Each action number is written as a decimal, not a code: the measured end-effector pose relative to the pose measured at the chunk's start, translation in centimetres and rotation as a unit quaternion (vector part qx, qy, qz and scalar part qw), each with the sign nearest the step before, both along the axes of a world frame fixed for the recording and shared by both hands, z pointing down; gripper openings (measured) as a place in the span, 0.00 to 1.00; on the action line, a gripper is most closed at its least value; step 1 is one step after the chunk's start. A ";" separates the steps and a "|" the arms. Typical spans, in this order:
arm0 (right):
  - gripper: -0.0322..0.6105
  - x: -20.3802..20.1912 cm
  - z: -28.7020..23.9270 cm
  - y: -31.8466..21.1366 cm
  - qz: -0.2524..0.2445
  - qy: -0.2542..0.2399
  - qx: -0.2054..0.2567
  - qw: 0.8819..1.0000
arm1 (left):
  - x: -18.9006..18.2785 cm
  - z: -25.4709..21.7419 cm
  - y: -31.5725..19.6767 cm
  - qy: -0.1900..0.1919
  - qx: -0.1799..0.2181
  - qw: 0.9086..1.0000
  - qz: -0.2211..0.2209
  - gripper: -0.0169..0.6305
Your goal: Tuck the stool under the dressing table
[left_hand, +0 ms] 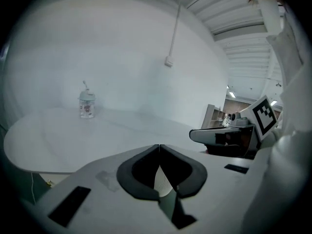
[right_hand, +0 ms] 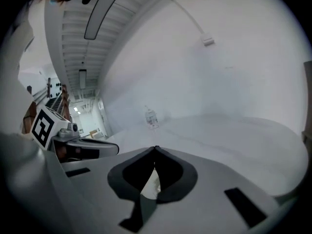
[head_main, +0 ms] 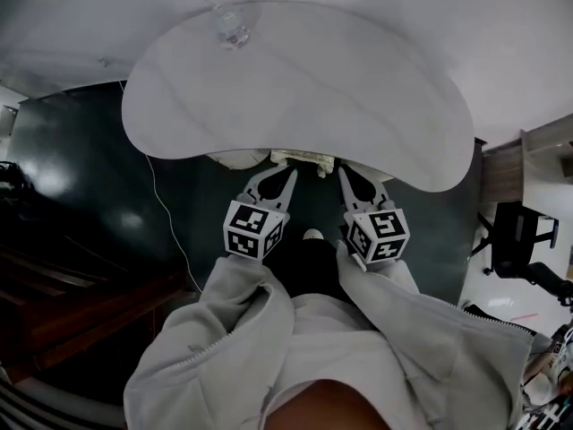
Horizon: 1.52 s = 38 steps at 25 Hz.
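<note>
1. The dressing table [head_main: 295,88] filled the upper half of the head view. It had a pale, kidney-shaped top, and a small clear bottle [head_main: 230,25] stood near its far edge.
2. Only a pale sliver of the stool [head_main: 240,159] showed, peeping out from beneath the table's near edge. The rest lay hidden under the top.
3. The left gripper [head_main: 288,174] hung just in front of the table's near edge, above the stool's visible rim. Its jaws were pressed together, with nothing between them.
4. The right gripper [head_main: 343,172] was beside it, also just short of the near edge. Its jaws were likewise closed on nothing.
5. Both gripper views looked out across the tabletop towards the bottle, and neither gripper was touching the stool.
6. Judged from this, the tuck looked essentially done. The stool sat under the table and nothing was held.
7. At most, a last nudge might have been needed to hide the remaining sliver, though how deep the stool sat could not be told.
</note>
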State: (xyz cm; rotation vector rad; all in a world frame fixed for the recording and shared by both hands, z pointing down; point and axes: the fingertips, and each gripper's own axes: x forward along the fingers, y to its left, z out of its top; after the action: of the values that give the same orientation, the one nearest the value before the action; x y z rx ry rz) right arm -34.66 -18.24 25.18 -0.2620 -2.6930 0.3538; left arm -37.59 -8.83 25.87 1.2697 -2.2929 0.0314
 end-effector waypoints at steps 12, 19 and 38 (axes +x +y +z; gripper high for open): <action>0.13 0.3 -4.8 -3.7 0.051 -0.056 0.013 0.997 | -1.9 -5.4 -1.0 -0.093 0.066 0.992 -0.060 0.05; 0.13 1.4 -4.0 -6.0 0.099 -0.040 0.008 0.994 | -2.3 -4.7 -0.3 -0.082 0.066 0.992 -0.070 0.05; 0.13 2.1 -3.2 -4.6 0.107 -0.020 0.024 0.994 | -2.0 -3.8 1.0 -0.083 0.046 0.994 -0.062 0.05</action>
State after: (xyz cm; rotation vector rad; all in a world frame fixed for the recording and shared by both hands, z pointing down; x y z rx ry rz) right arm -32.58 -22.82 22.00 0.0353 -2.7708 0.3490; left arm -39.59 -7.78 22.04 1.2074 -2.5376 -0.0141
